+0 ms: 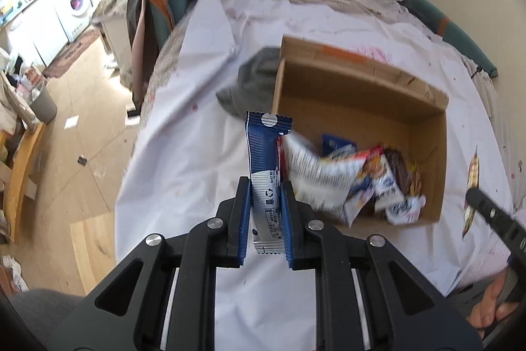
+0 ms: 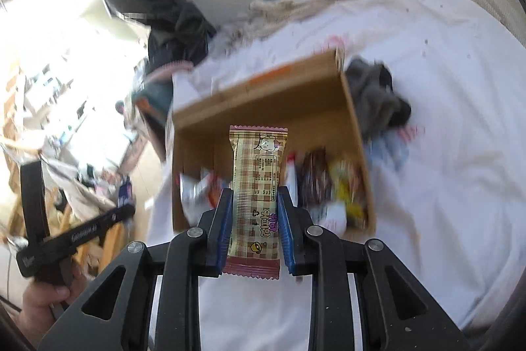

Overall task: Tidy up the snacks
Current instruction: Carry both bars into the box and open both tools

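The left gripper (image 1: 265,186) is clamped on a blue-and-silver snack packet (image 1: 264,173); both blue pads press its lower half, and the packet stands upright above the white sheet (image 1: 184,107). Behind it, toward 1 o'clock, a cardboard box (image 1: 358,81) lies on the sheet. Loose snack packs (image 1: 355,180) fill the box's near corner. A grey cloth (image 1: 253,81) touches the box's left wall at 11 o'clock.

The right gripper (image 2: 254,194) is clamped on a beige checked snack bar (image 2: 256,186) with maroon ends; the bar runs lengthwise between the pads, toward 12 o'clock, in front of the cardboard box (image 2: 263,94). Blurred snack packs (image 2: 328,186) lie in the box at 1 o'clock. A hand (image 2: 42,295) holding the other gripper's handle shows at 8 o'clock.
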Demonstrator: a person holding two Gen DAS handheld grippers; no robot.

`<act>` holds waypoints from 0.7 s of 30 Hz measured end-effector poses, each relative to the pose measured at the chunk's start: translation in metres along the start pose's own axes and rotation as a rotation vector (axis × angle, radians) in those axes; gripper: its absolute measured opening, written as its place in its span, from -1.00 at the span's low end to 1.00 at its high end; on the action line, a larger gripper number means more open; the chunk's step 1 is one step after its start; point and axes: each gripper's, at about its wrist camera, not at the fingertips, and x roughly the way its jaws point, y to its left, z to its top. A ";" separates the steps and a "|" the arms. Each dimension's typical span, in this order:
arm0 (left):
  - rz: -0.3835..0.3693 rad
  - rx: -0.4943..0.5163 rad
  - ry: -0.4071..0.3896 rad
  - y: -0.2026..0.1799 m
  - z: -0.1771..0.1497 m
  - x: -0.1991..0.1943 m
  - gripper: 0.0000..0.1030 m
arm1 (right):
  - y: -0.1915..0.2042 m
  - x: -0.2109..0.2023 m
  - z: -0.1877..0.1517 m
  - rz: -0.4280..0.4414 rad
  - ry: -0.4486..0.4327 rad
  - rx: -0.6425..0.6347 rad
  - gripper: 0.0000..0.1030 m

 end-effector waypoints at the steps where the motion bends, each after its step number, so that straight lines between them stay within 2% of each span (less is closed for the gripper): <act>1: 0.001 0.008 -0.007 -0.004 0.005 -0.002 -0.72 | -0.003 0.002 0.008 0.015 -0.017 0.001 -0.47; 6: -0.005 0.053 -0.025 -0.029 0.024 -0.001 -0.72 | -0.022 0.008 0.028 0.056 -0.046 0.032 -0.47; 10: -0.030 0.094 0.002 -0.054 0.025 0.013 -0.72 | -0.031 0.027 0.028 0.078 0.014 0.088 -0.47; 15: -0.077 0.127 0.046 -0.084 0.020 0.035 -0.71 | -0.036 0.052 0.023 0.051 0.088 0.114 -0.46; 21: -0.095 0.173 0.092 -0.112 0.013 0.057 -0.70 | -0.045 0.063 0.022 0.048 0.106 0.150 -0.44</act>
